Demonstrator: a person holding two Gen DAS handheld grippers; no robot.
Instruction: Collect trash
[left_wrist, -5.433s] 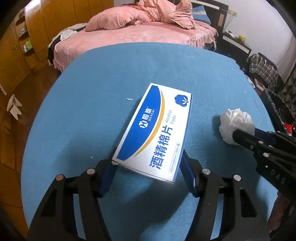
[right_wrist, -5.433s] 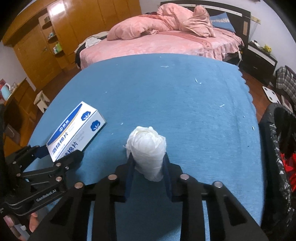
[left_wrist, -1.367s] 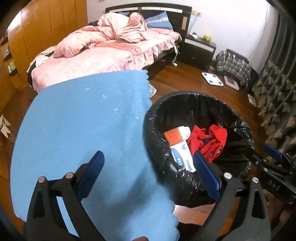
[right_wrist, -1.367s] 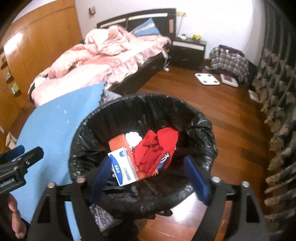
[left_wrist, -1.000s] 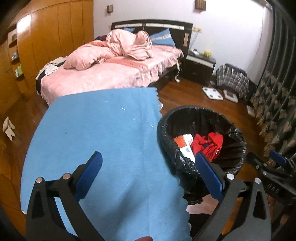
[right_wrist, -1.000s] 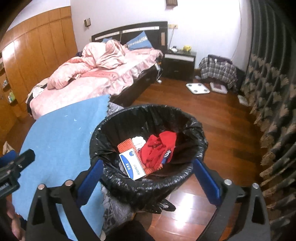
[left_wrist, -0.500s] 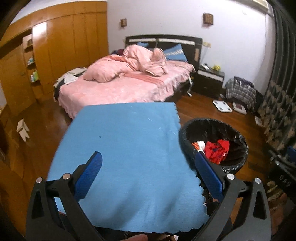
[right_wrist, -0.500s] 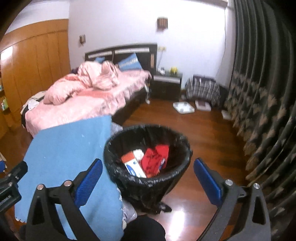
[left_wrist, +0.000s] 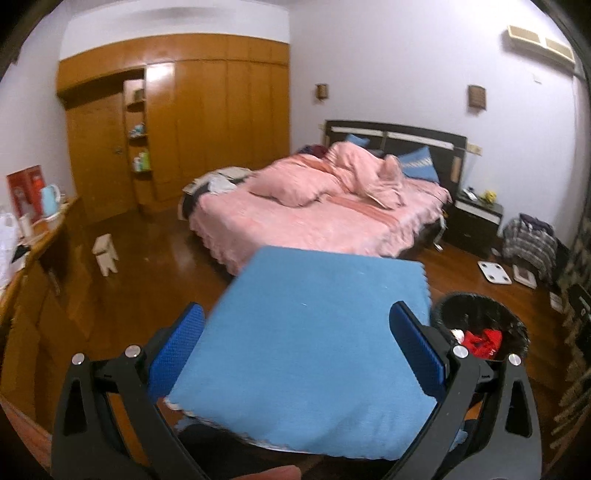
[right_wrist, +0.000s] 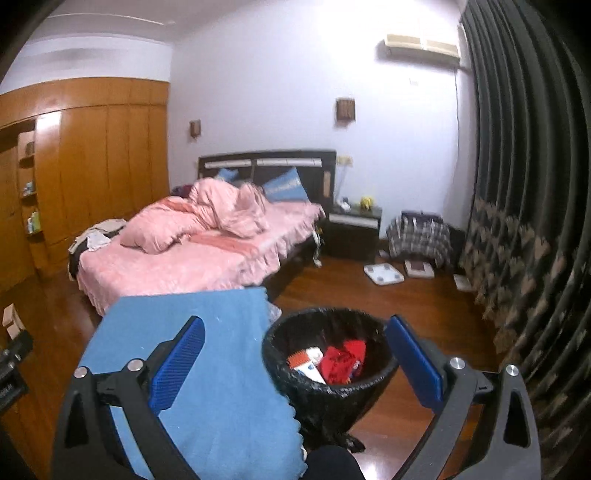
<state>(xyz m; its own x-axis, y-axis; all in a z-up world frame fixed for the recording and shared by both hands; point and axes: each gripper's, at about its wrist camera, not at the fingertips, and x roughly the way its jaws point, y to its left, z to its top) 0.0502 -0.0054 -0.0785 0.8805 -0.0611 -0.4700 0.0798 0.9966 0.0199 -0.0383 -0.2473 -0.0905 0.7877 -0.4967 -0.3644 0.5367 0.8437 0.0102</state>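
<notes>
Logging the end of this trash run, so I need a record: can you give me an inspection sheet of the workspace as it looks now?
Surface: blue cloth covers the table, nothing lying on it.
Job's things: bin with black liner beside the table holds a white-and-blue box and red material.
Clutter: nothing seen on the cloth.
Grippers: left tool open, empty; right tool open, empty.
Cables: nothing seen.
Surroundings: pink bed, wooden wardrobe, dark curtain.

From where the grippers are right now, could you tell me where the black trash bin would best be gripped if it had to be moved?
Probably at the rim of the trash bin, coming straight down from above with one of the fingers inside and one outside. The bin stands upright and open-topped, its wall is too wide to span, and the blue cloth-covered table crowds its left side, so the right, floor-side rim is freest.
</notes>
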